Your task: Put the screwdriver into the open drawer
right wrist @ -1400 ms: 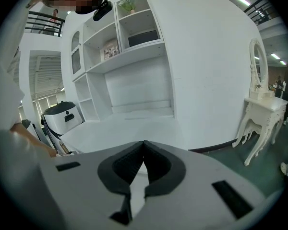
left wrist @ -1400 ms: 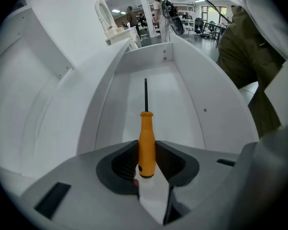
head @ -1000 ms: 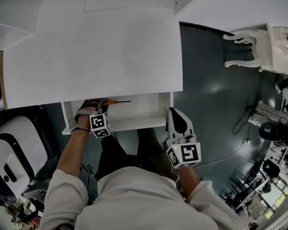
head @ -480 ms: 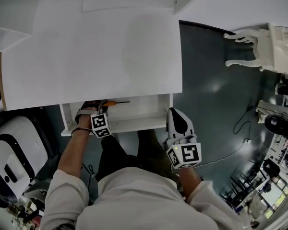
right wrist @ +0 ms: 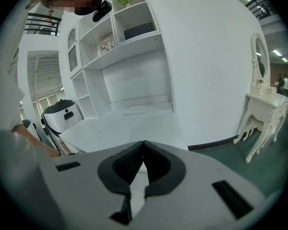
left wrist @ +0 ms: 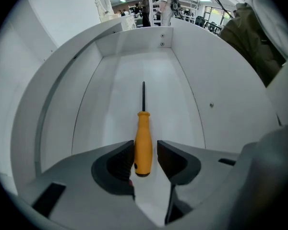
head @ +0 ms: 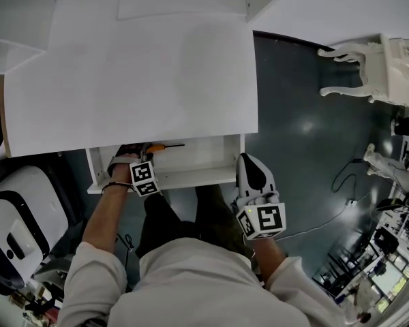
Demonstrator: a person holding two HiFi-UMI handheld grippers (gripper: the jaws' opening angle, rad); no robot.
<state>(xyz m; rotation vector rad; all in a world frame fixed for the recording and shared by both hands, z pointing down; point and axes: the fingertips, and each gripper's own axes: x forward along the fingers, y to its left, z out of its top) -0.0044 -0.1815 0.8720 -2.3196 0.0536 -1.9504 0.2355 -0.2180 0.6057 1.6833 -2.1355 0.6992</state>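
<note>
Inside the open drawer (left wrist: 182, 75), release step: the screwdriver (left wrist: 143, 145) lies on its floor between the spread, just-opened jaws of the left hand-held gripper (left wrist: 145, 151), which should next lift straight clear, while the right hand-held gripper (right wrist: 143, 150) is pressed together and empty; otherwise nothing has shifted since the earlier frame.
</note>
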